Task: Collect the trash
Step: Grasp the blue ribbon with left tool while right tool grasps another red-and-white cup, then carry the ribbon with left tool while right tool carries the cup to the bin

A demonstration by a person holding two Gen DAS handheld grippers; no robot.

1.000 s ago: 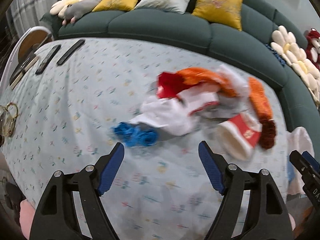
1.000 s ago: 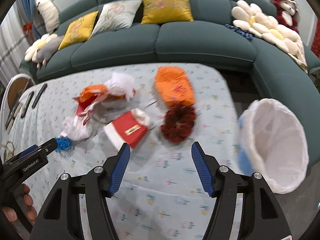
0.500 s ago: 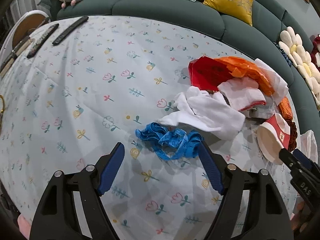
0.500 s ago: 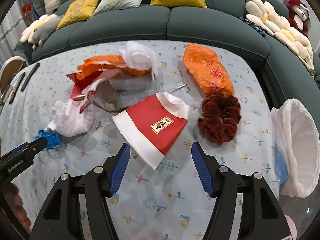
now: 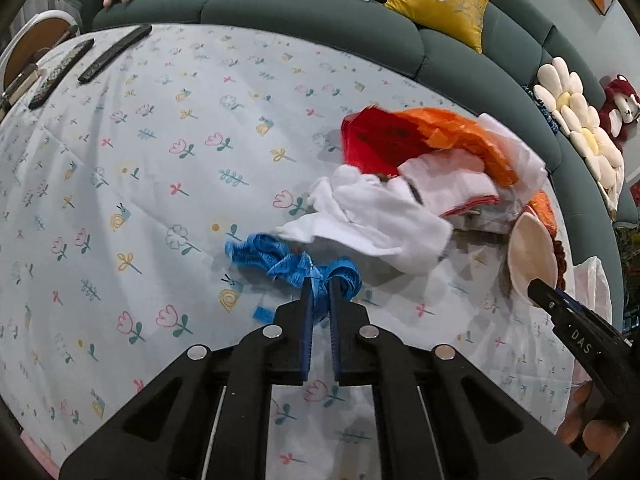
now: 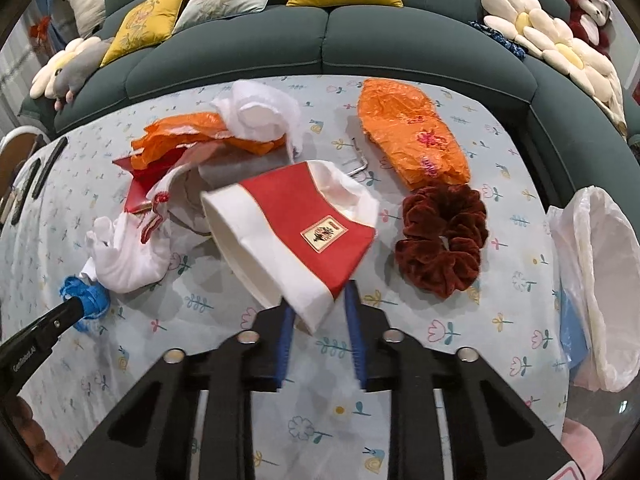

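My left gripper (image 5: 320, 286) is shut on a crumpled blue wrapper (image 5: 280, 258) lying on the flowered tablecloth (image 5: 160, 160); it also shows in the right wrist view (image 6: 86, 296). My right gripper (image 6: 318, 306) is shut on the lower edge of a red-and-white paper cup (image 6: 296, 232), which lies tilted on its side. A white tissue (image 5: 372, 220), red and orange wrappers (image 5: 400, 136), an orange bag (image 6: 412, 136) and a dark red scrunchie (image 6: 444, 236) lie around them.
A white bin bag (image 6: 600, 288) hangs open at the table's right edge. Black remotes (image 5: 112, 54) lie at the far left. A green sofa (image 6: 320, 40) with cushions curves behind the table.
My left gripper moved forward and closed on the blue wrapper. My right gripper moved forward and closed on the cup's edge.
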